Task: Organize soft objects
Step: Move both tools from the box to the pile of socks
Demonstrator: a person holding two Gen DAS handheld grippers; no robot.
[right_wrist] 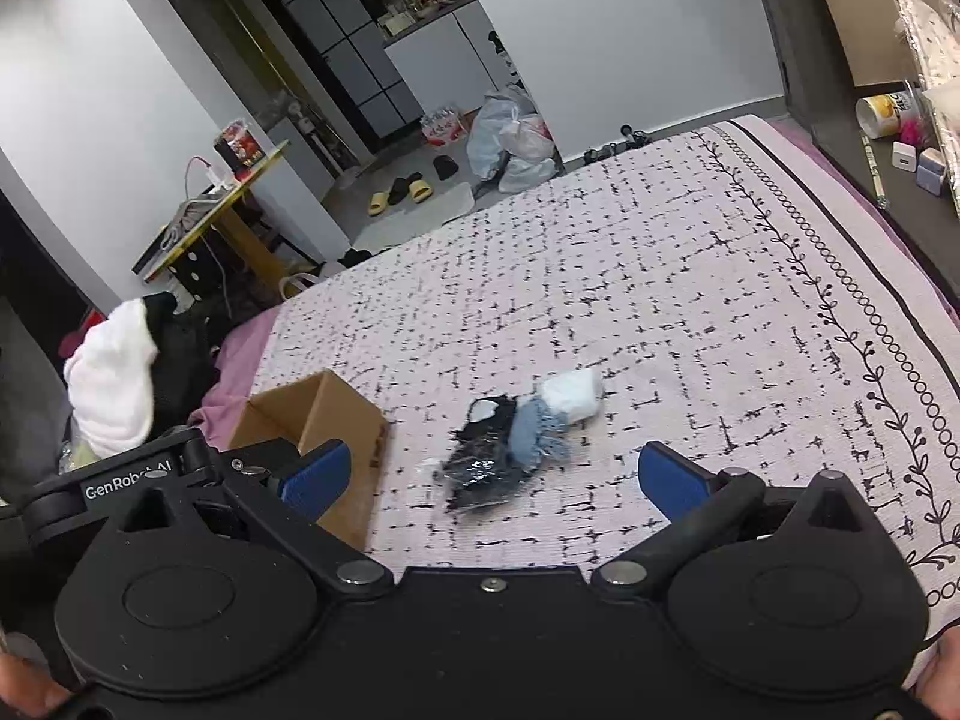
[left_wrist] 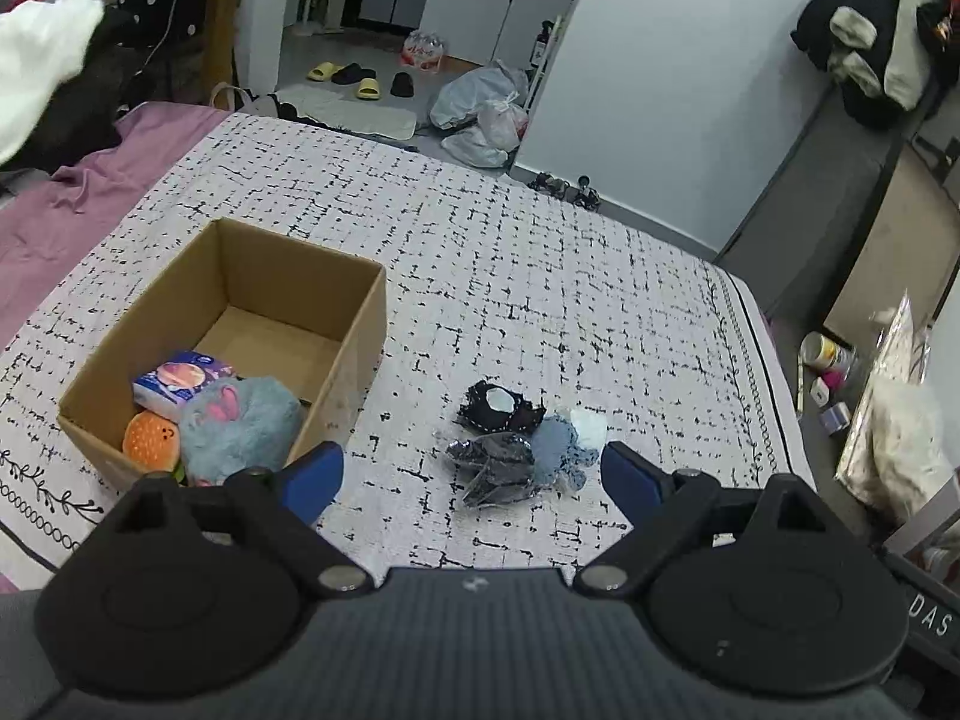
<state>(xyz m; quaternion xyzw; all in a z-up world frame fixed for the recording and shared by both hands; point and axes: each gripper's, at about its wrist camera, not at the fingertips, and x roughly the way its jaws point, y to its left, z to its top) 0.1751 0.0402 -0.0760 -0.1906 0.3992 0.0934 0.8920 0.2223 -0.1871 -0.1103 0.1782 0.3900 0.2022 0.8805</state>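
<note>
An open cardboard box (left_wrist: 354, 324) stands on the patterned bed cover and holds a blue plush toy (left_wrist: 240, 426), an orange burger plush (left_wrist: 150, 438) and a small tissue pack (left_wrist: 180, 381). To its right lies a small heap of soft items: a black wrapped bundle (left_wrist: 495, 468), a black-and-white piece (left_wrist: 498, 405), a blue-grey cloth (left_wrist: 558, 444) and a white piece (left_wrist: 588, 426). My left gripper (left_wrist: 471, 477) hovers open just before the heap, nothing between its fingers. My right gripper (right_wrist: 489, 474) is also open, close above the same heap (right_wrist: 510, 444), beside the box (right_wrist: 336, 414).
The bed cover (left_wrist: 540, 276) stretches beyond the heap. A purple sheet (left_wrist: 72, 210) and a white and black clothes pile (right_wrist: 126, 372) lie left of the box. A shelf with small bottles (right_wrist: 900, 138) runs along the bed's right edge. Bags (left_wrist: 486, 114) and slippers sit on the floor.
</note>
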